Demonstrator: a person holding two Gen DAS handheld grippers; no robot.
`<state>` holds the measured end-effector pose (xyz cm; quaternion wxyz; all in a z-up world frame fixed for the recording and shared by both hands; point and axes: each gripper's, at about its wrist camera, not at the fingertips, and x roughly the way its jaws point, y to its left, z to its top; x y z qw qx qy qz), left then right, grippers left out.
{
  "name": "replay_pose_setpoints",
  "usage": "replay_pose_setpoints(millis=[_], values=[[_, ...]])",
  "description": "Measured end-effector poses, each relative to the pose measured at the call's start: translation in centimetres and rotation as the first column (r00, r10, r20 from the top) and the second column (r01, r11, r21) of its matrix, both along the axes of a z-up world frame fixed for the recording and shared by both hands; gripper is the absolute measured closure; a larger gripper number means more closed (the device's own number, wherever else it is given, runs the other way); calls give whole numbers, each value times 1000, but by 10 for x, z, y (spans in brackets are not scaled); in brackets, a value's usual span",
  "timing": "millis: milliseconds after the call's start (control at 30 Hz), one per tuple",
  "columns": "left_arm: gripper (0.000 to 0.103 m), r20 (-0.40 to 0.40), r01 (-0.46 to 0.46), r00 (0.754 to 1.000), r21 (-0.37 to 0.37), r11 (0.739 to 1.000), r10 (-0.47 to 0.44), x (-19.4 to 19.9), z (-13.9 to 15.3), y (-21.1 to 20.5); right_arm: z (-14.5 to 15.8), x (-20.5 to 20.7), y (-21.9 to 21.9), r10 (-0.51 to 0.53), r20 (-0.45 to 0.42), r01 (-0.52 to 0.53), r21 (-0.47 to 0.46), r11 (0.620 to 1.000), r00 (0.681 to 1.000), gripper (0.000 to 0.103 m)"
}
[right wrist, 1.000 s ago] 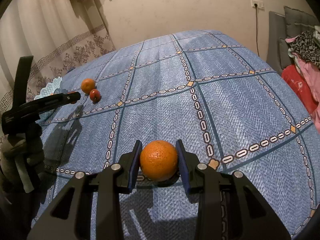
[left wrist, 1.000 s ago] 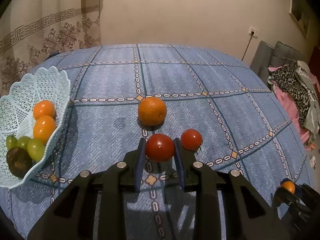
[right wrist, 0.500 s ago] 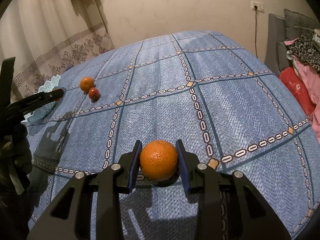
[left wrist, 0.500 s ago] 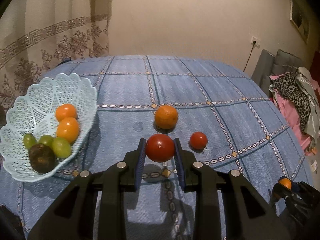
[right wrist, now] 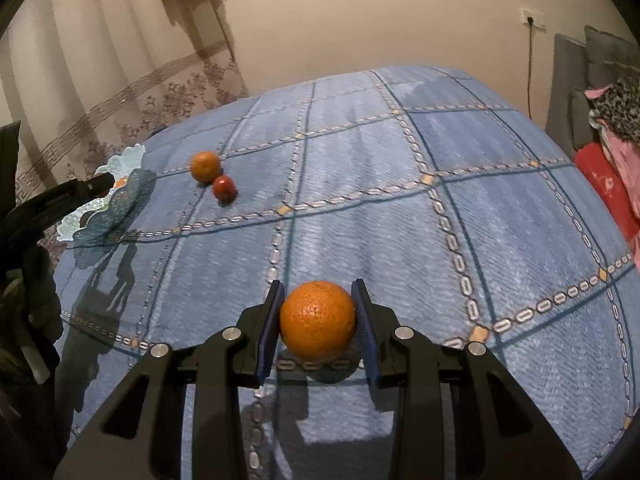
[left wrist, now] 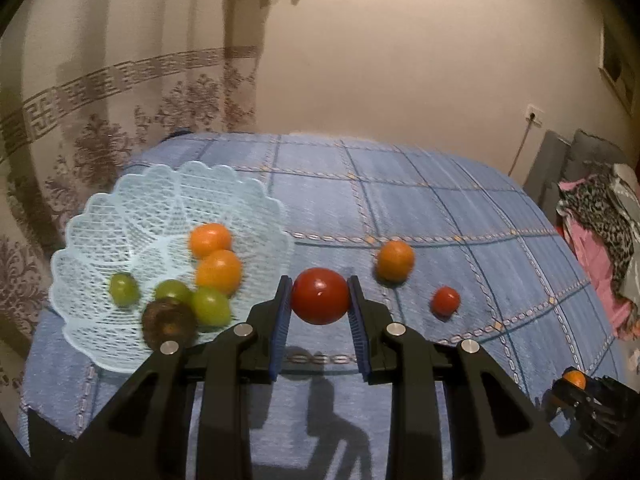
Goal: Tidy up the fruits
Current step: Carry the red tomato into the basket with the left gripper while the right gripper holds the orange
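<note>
Surface: bed [left wrist: 420,208] under a blue checked cover [right wrist: 460,216], soft and domed, so round fruit can roll on it.

Basket [left wrist: 168,196], pale lattice plastic, sits at the left edge of the bed. It holds two small oranges, three green fruits and one dark fruit. Judged risk: it looks light and shallow, and a fruit dropped from height or pushed against the near rim could tip it or bounce out toward the bed edge.

Right claw [right wrist: 318,322] pinches a large orange [right wrist: 318,320] between its blue pads, low over the cover or resting on it (cannot tell which), well apart from the basket. Judged risk: the carry across the bed is long, the peel bulges past the pads, and a loosened squeeze would let it roll.

Left claw [left wrist: 320,300] pinches a large tomato [left wrist: 319,295], held above the cover just beside the basket's right rim. Judged risk: the skin is smooth and soft, so too much squeeze bruises it and too little lets it slip. Release looks safest low over the open right side, clear of the fruit already inside.

Still loose on the cover: a small orange [left wrist: 394,260] and a small tomato [left wrist: 445,300], near each other. Either claw passing could knock them.

Writing: no brand, label or legible text in either view.
</note>
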<state>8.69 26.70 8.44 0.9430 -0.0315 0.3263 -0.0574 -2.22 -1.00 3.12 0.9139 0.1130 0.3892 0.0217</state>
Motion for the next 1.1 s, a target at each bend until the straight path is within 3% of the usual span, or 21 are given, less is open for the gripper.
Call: replay_pose_setpoints(millis=[667,733,800,1100], values=[[74,13,-219,976,-6,976,219,6,-3,83,18,20,58,115,23,-114,-36,993,993,68],[69,1,-231,973,-23,973,231,7,-5,88,18,22,64,125,23,-124,-39,991,992,68],[49,9,-249,968,-29,968,250,5,-5,91,19,24,68,135,23,-134,-41,990,991,68],[39,20,-307,951,-40,951,308,-2,-5,101,25,40,96,199,33,-197,-52,979,980,68]])
